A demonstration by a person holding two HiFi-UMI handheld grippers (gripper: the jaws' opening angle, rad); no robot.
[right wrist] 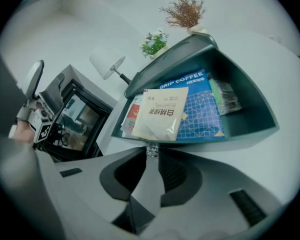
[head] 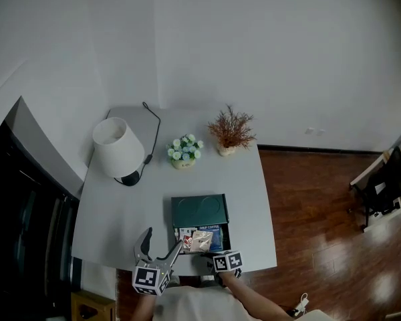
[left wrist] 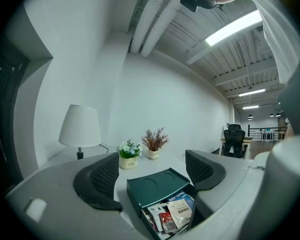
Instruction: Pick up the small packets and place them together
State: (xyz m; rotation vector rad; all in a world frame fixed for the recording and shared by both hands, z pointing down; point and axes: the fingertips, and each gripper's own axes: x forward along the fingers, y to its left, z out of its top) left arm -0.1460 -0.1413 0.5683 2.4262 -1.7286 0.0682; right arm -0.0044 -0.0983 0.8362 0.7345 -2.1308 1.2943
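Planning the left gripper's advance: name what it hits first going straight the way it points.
Probably the green box, whose lid lies between the open fingers of the left gripper. Depth is unclear, so it might skim over it toward the white flower pot.

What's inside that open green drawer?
A beige packet lies on a blue drip-coffee packet, with a red-and-white packet and a small grey-green packet beside. Anything beneath them is covered.

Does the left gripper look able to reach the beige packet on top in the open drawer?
Probably yes: the drawer is open, the beige packet lies uncovered on top, and the left gripper's fingers stand apart, empty. The right gripper pinches the drawer's knob.
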